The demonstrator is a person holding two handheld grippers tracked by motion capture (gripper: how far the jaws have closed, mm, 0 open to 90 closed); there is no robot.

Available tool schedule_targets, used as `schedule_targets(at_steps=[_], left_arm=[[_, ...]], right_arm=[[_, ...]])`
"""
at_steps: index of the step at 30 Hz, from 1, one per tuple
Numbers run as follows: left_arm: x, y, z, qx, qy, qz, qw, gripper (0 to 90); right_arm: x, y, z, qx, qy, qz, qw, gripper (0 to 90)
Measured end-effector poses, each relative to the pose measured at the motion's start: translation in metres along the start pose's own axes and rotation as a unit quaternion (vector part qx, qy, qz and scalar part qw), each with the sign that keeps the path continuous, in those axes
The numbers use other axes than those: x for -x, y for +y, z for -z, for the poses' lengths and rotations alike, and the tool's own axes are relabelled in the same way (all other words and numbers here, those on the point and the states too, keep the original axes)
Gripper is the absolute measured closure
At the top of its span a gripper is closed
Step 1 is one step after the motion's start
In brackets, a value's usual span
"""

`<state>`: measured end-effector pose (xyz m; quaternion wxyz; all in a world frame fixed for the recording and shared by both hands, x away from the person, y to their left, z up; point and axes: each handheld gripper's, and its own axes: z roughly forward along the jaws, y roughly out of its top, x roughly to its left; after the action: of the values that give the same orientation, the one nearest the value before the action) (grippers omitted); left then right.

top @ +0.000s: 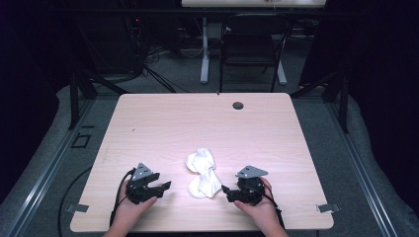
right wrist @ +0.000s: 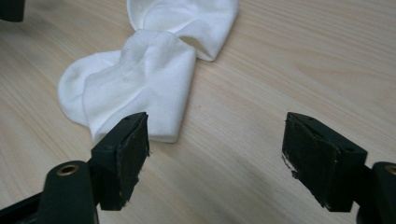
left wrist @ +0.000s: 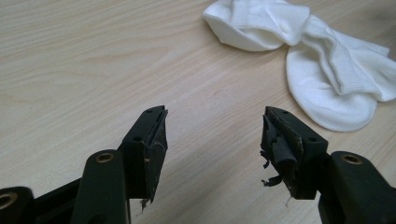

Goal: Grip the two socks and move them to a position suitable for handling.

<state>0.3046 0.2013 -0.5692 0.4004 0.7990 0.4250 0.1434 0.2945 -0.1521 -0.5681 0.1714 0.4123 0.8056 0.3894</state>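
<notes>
Two white socks [top: 202, 174] lie crumpled and overlapping near the front middle of the light wooden table [top: 163, 123]. My left gripper [top: 167, 186] rests low on the table to their left, pointing at them with its jaws open and nothing between them. In the left gripper view the socks [left wrist: 327, 70] lie ahead at upper right of the left gripper [left wrist: 212, 135]. My right gripper [top: 225, 190] sits just right of the socks, open and empty. In the right gripper view the socks [right wrist: 149, 79] lie ahead at the left, close to the left jaw of the right gripper [right wrist: 217, 140].
A round cable hole [top: 238, 105] sits near the table's far edge. Beyond the table stand a dark chair [top: 249, 47] and a white desk leg [top: 204, 54] on the grey floor. Bare wood stretches across the far half.
</notes>
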Motion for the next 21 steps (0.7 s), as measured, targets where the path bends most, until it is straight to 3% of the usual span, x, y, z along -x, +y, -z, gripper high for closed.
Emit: schedule_targets(at_steps=[4, 7, 11, 16, 21], left_arm=[[0.001, 0.001, 0.000, 0.000, -0.004, 0.005, 1.0000, 39.8], [0.002, 0.001, -0.001, -0.005, -0.003, -0.004, 1.0000, 39.8], [0.005, 0.001, -0.003, -0.006, -0.006, -0.006, 0.9999, 39.4], [0.007, 0.001, -0.003, -0.009, -0.010, -0.007, 0.9999, 40.0], [0.014, 0.000, -0.007, -0.012, -0.024, -0.010, 0.9996, 45.5]], right_arm=[[-0.003, 0.001, 0.000, 0.004, 0.001, 0.010, 0.9999, 21.9], [-0.002, 0.001, 0.001, 0.015, -0.002, 0.014, 0.9998, 24.2], [-0.002, 0.001, 0.001, 0.016, -0.001, 0.008, 0.9998, 28.2], [-0.003, 0.000, 0.000, 0.007, 0.025, -0.021, 0.9995, 43.5], [-0.004, 0.001, -0.002, -0.005, 0.031, -0.026, 0.9992, 46.4]])
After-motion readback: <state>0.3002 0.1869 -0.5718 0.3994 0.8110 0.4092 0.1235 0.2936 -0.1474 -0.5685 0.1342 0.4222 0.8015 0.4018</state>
